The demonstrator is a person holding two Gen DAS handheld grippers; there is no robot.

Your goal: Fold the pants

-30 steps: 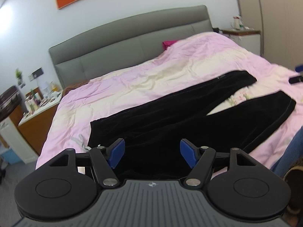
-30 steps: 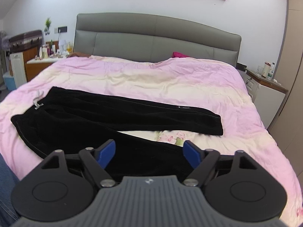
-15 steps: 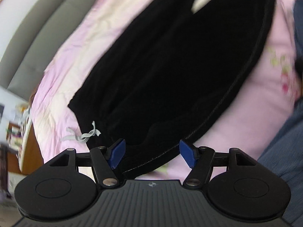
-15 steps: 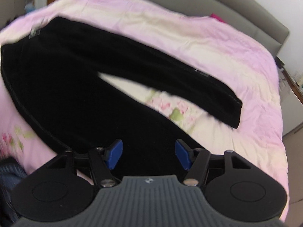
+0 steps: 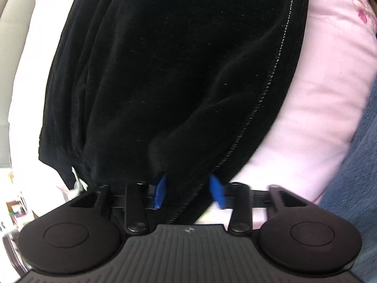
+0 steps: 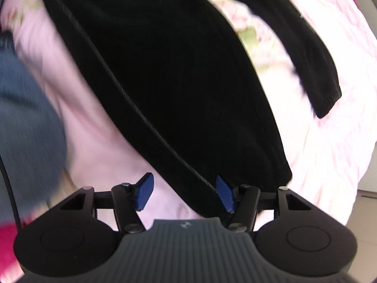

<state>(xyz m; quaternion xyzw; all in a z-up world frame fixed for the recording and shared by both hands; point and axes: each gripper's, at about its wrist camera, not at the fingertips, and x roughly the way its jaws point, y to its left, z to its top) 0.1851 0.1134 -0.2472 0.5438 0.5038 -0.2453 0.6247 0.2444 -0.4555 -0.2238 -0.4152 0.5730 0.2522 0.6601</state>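
Note:
Black velvet pants [image 5: 176, 59] lie spread on a pink duvet [image 5: 318, 94]. My left gripper [image 5: 188, 189] points down at the waist end. Its jaws are closing, and the stitched side-seam edge of the pants bunches between the blue pads. In the right wrist view the near pant leg [image 6: 169, 70] runs down to my right gripper [image 6: 185, 193]. Its jaws are also closing. The seamed leg edge lies between them, close to the right pad [image 6: 225, 193], and pink duvet [image 6: 94, 129] shows by the left pad. The other leg [image 6: 313, 59] lies further off at the upper right.
A person's blue jeans fill the right edge of the left wrist view [image 5: 362, 153] and the left side of the right wrist view [image 6: 26, 118]. A white drawstring [image 5: 76, 181] pokes out by the waist. Floor [image 6: 367, 212] shows beyond the bed's edge.
Both grippers have dropped from a view over the whole bed to just above the pants and tipped downward. The left jaws have narrowed sharply around the cloth edge, and the right jaws slightly.

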